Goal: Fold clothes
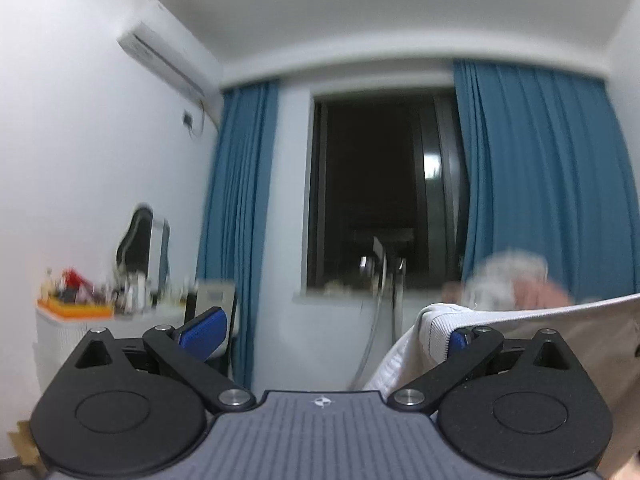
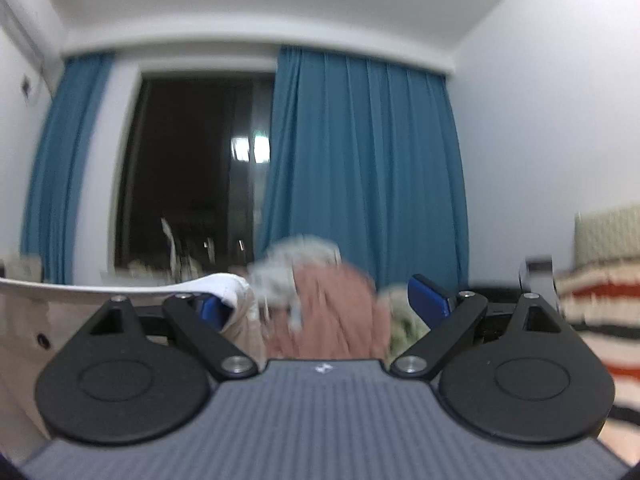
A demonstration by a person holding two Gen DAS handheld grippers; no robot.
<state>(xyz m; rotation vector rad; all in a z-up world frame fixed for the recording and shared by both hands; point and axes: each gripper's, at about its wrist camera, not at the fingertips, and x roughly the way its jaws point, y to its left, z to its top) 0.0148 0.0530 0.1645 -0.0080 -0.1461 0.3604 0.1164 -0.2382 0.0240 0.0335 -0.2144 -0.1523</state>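
A pale, white-and-beige garment [image 1: 560, 332] hangs stretched between my two grippers. In the left wrist view my left gripper [image 1: 332, 334] stands wide open, and the garment's ribbed white edge [image 1: 428, 332] is draped over its right finger, with nothing between the pads. In the right wrist view my right gripper [image 2: 322, 304] is also wide open. The same garment [image 2: 228, 286] lies over its left finger and runs off to the left edge. Behind it a blurred heap of pink and grey clothes [image 2: 320, 300] lies ahead.
Both views face a dark window [image 1: 380, 200] between blue curtains [image 1: 240, 220]. A white dresser [image 1: 60, 340] with an orange tray, bottles and a mirror [image 1: 140, 244] stands at left under an air conditioner [image 1: 160, 52]. A striped blanket [image 2: 592, 320] lies at right.
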